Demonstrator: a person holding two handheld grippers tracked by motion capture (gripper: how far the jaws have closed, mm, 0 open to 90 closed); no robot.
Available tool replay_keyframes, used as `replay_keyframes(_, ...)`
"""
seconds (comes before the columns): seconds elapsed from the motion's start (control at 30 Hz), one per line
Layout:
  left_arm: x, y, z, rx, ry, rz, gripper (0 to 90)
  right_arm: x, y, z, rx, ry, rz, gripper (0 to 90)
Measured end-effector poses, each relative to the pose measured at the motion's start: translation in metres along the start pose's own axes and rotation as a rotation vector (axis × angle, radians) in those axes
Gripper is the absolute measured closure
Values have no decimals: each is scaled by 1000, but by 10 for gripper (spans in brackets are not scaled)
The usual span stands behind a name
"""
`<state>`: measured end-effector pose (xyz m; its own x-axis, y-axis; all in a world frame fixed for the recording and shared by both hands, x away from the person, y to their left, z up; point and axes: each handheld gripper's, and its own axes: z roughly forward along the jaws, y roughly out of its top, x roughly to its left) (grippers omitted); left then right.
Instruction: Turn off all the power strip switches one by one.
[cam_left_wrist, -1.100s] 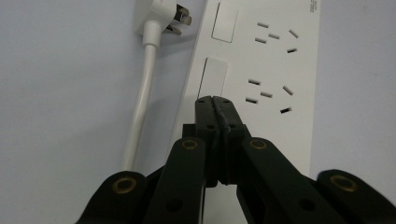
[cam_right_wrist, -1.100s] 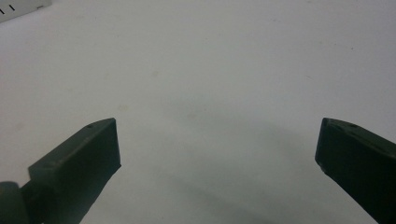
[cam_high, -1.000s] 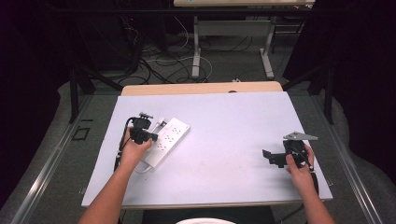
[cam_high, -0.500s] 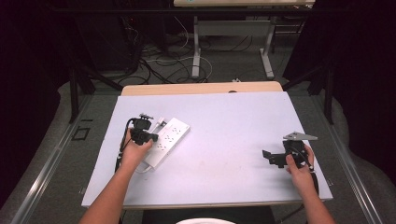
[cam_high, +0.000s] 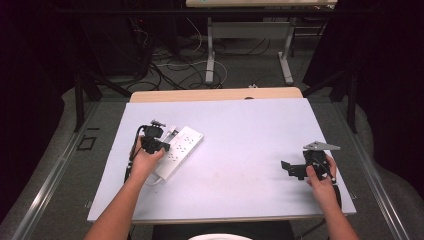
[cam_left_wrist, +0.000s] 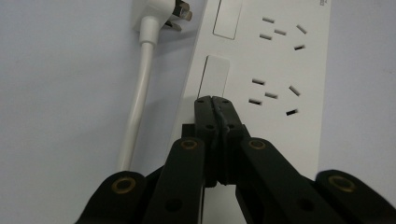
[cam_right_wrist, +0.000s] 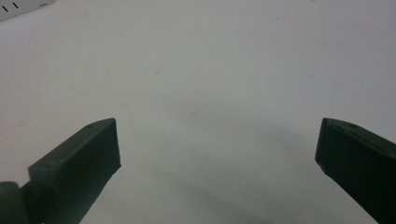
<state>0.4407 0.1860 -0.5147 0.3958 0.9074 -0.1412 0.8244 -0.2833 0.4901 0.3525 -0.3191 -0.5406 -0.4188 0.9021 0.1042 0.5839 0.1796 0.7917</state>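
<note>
My left gripper (cam_left_wrist: 214, 100) has its fingers (cam_left_wrist: 205, 116) pressed together with nothing between them, their tips resting against the long edge of a white power strip (cam_left_wrist: 271, 70) — right at the lower of two flat rectangular buttons (cam_left_wrist: 212, 77) along that edge. Seen from the high view, the power strip (cam_high: 181, 150) lies at an angle on the left half of the pale bench (cam_high: 240, 140), and my left gripper (cam_high: 159, 145) sits on its near-left side, my hand wrapped around the body. A white plug (cam_left_wrist: 161, 14) with bare prongs lies just beside the strip's edge, its white cable (cam_left_wrist: 135, 102) running back along the bench toward me. My right gripper (cam_high: 287, 169) rests well apart from all this, over the bare right side of the bench — its fingers (cam_right_wrist: 88, 149) spread wide in the right gripper view, holding nothing, a corner of the power strip (cam_right_wrist: 18, 9) far off at the top left.
</note>
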Motion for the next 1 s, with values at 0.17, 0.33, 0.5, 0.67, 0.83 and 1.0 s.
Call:
replay_keyframes(0.17, -1, 4, -4, -5, -6, 1, 900, 1, 0, 0, 3, 4, 6, 0)
replay_keyframes(0.33, -3, 10, -9, -22, -1, 15, 900, 0, 0, 0, 0, 3, 0, 0)
replay_keyframes(0.5, -4, 16, -12, -29, -3, 16, 900, 1, 0, 0, 3, 5, 5, 0)
replay_keyframes(0.67, -7, 21, -14, -39, -1, 18, 900, 0, 0, 0, 0, 2, 3, 0)
replay_keyframes(0.83, -8, 27, -13, -45, -2, 10, 900, 0, 0, 0, 0, 1, 3, 0)
replay_keyframes(1.0, -9, 32, -9, -46, 0, 9, 900, 0, 0, 0, 3, 5, 5, 0)
